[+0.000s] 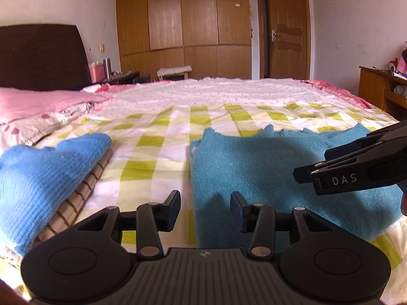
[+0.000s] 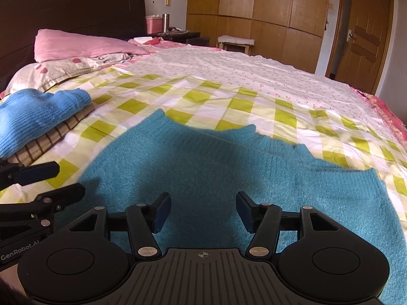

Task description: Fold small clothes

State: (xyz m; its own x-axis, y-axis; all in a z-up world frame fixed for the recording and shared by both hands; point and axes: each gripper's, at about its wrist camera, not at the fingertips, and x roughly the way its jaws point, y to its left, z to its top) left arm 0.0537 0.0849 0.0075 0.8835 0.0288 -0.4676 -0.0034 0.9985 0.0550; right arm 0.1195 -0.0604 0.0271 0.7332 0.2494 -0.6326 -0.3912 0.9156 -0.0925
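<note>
Lying flat on the bed (image 2: 254,76), the teal sweater (image 2: 203,167) sits spread for folding. Both the left gripper (image 1: 205,209) and right gripper (image 2: 203,212) hover over its near edge, jaws apart and empty. Folded clothes (image 2: 38,127) wait at ten o'clock, out of the way.

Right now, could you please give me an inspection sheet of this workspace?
Surface: bed with a checked sheet.
Job's things: teal sweater spread flat; blue sweater folded on a brown checked cloth to its left.
Clutter: pink pillow by the headboard.
Grippers: left gripper and right gripper both open over the teal sweater, nothing between their fingers.
Cables: nothing seen.
Surroundings: wardrobe, door, stool.
</note>
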